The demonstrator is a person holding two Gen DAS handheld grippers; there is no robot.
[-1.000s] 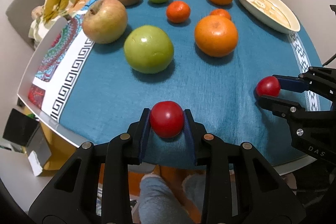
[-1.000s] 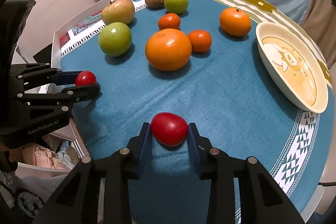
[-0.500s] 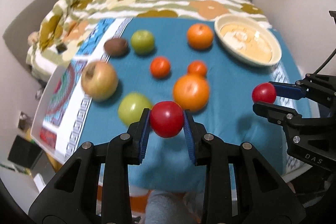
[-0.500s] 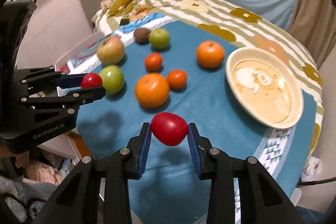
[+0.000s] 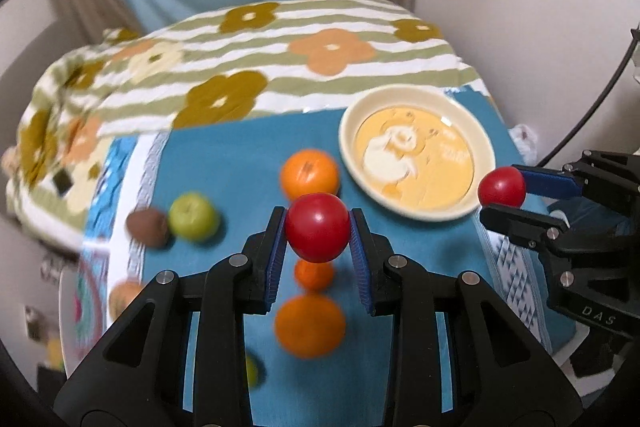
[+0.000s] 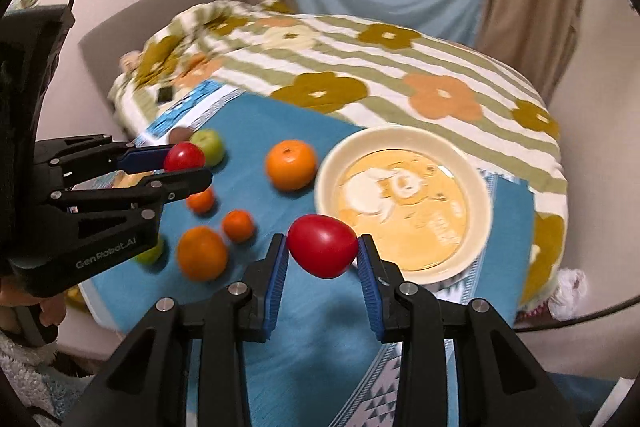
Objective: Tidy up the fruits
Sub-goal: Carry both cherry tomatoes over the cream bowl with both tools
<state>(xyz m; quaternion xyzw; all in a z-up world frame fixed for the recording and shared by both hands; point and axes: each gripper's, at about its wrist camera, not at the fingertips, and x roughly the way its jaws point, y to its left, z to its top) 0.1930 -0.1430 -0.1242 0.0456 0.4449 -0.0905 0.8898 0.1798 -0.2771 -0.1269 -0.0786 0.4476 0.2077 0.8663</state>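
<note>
The room is a curtained corner with a flower-patterned blanket [image 6: 360,75] behind a counter [image 6: 328,343] under a blue cloth; on that cloth lie the loose fruit and a cream dish [image 6: 404,203].

The task's things in hand are two tomatoes; the left hand-held gripper [image 5: 318,227] is clenched on a round red tomato [image 5: 318,227], and the right hand-held gripper [image 6: 322,247] is clenched on a more oval tomato [image 6: 322,247]; both pairs of blue pads press on the skin, with no gap visible.

Compared with a second ago, both tomatoes are off the cloth and carried higher and further over the counter; the views then showed the near edge and large fruit close by, whereas now the dish sits just beyond each tomato and the blanket and curtains fill the upper field; the grips are unchanged.

Outward from the tomatoes: a large orange [image 5: 310,175] sits just left of the dish; two small oranges and a bigger one lie nearer, partly behind the left gripper; a green apple [image 5: 194,217] and a kiwi [image 5: 147,233] touch or nearly touch at the left; motion blur obscures the rest.

Judgement: the pick-up is done and transport is under way, probably toward the dish, which holds nothing yet; release over its centre is the likely next need; both round fruits could roll on a shallow rim.
</note>
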